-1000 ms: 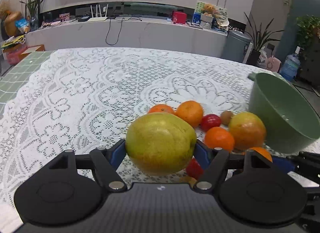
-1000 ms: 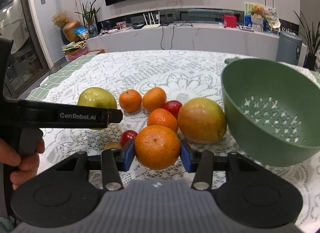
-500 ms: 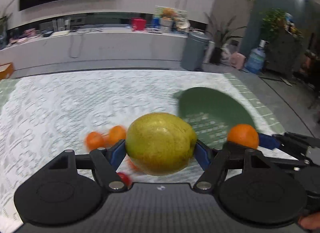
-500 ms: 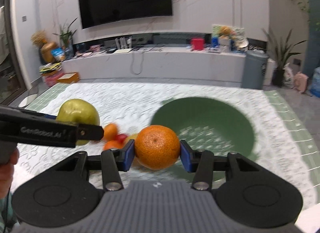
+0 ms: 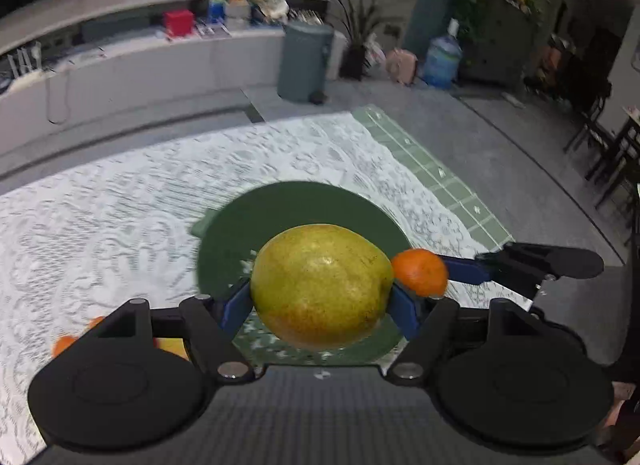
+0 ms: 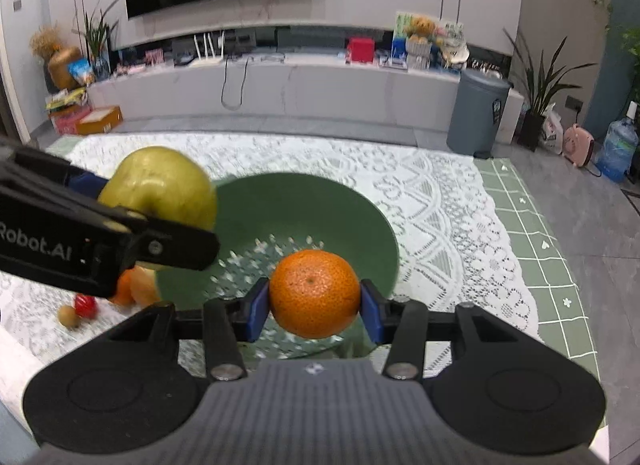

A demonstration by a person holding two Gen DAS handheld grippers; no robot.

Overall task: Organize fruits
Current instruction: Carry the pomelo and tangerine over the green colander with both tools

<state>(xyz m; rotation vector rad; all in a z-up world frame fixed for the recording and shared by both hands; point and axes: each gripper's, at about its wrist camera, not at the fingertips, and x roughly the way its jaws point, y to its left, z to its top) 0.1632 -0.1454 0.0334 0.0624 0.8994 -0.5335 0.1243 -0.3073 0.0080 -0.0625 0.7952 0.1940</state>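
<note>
Colander (image 6: 360,217) lay directly below and ahead of both fruits you carried. Your left hand-held gripper (image 5: 320,301) was clamped on the big yellow-green pear (image 5: 320,285), over the near left rim; your right hand-held gripper (image 6: 314,305) pinched the mandarin (image 6: 314,293) above the holed bottom, so it seemed nearer to the release.

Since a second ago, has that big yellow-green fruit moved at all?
Yes. The yellow-green fruit, clamped in the left gripper, went from beside the fruit pile to above the green colander.
</note>
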